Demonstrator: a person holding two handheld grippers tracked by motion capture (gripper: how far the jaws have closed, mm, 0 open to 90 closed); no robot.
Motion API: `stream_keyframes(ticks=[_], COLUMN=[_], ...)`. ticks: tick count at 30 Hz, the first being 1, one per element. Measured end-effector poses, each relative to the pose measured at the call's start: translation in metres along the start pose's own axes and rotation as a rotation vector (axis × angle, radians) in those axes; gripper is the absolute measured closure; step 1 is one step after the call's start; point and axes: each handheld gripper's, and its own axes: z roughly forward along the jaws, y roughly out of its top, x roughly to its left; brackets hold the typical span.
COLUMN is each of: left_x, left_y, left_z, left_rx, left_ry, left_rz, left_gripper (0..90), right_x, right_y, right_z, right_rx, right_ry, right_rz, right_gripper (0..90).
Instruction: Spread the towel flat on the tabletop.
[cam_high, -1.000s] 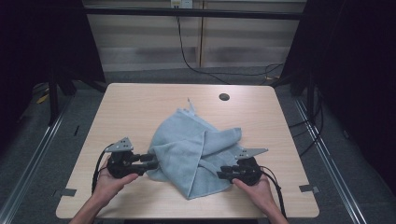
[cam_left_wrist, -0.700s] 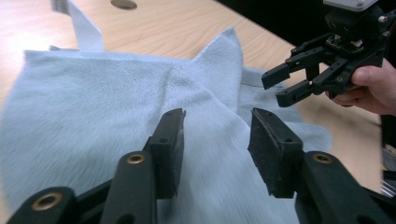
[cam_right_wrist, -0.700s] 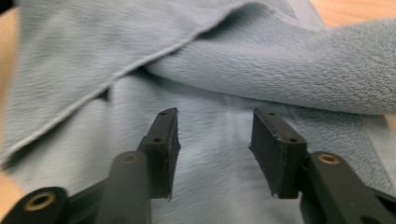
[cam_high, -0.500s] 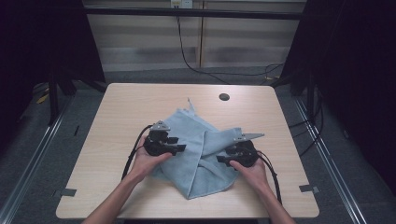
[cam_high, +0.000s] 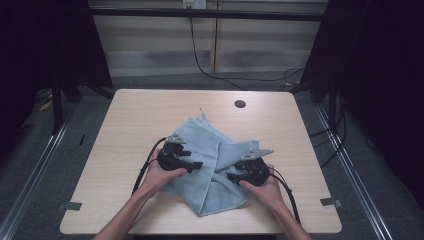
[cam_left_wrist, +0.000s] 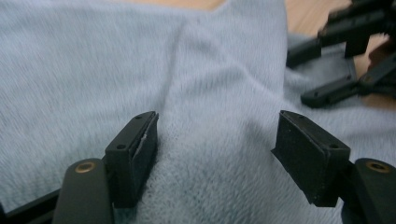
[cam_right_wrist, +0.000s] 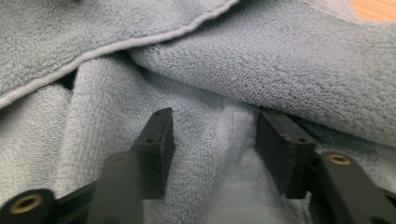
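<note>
A light blue towel (cam_high: 216, 142) lies crumpled and folded over itself in the middle of the wooden table (cam_high: 135, 112). My left gripper (cam_high: 196, 165) rests on the towel's left part, its jaws pointing right. In the left gripper view it (cam_left_wrist: 215, 128) is open wide over smooth cloth (cam_left_wrist: 93, 56). My right gripper (cam_high: 231, 176) lies on the towel's right part, pointing left toward the other one. In the right gripper view it (cam_right_wrist: 215, 123) stands open with a raised fold of towel (cam_right_wrist: 303, 56) between its jaws, just under a hemmed edge.
A small dark round hole (cam_high: 240, 104) sits in the tabletop near the far edge. The right gripper's jaws (cam_left_wrist: 327, 70) appear at the upper right of the left gripper view. Bare table surrounds the towel on all sides; dark floor and cables lie beyond.
My left gripper has moved from the table beside the towel's left edge up onto the towel, toward the middle. The right gripper has shifted slightly forward on the cloth.
</note>
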Motion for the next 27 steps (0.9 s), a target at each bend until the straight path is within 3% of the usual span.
stream_keyframes(ticks=[3, 7, 9, 11, 13, 15, 17, 19, 22, 27], left_x=[-0.003, -0.010, -0.009, -0.010, -0.013, -0.020, -0.022, -0.018, -0.007, 0.005], left_y=[0.005, -0.001, -0.004, -0.005, -0.008, -0.011, -0.011, -0.011, -0.009, -0.003], left_z=[0.006, 0.016, 0.017, 0.017, 0.021, 0.022, 0.019, 0.015, 0.001, -0.032], left_rx=[-0.006, 0.058, 0.049, 0.047, 0.071, 0.091, 0.083, 0.059, -0.022, -0.166], left_ry=[-0.020, 0.004, 0.001, -0.029, -0.008, 0.067, 0.089, 0.067, -0.003, 0.001], left_rz=[-0.003, 0.068, 0.064, 0.064, 0.089, 0.165, 0.183, 0.165, 0.068, 0.007], left_gripper=[32.7, 29.1, 26.5, 23.9, 21.0, 34.0, 53.2, 66.3, 69.3, 71.1], right_x=[-0.001, 0.002, 0.002, 0.003, 0.004, 0.005, 0.005, 0.004, 0.005, -0.003], right_y=[-0.001, -0.002, -0.003, -0.003, -0.002, -0.002, -0.002, -0.002, -0.001, 0.001], right_z=[-0.001, -0.001, -0.001, 0.000, 0.001, 0.002, 0.001, 0.001, -0.002, -0.013], right_rx=[-0.001, 0.001, 0.001, -0.003, -0.001, -0.002, 0.003, 0.000, 0.003, -0.038], right_ry=[0.019, 0.039, 0.058, 0.069, 0.080, 0.087, 0.089, 0.088, 0.056, -0.001], right_rz=[0.010, 0.015, 0.027, 0.015, 0.024, 0.021, 0.030, 0.026, 0.021, 0.041], right_gripper=[64.8, 76.6, 79.6, 80.7, 81.8, 82.5, 82.9, 83.5, 84.5, 85.6])
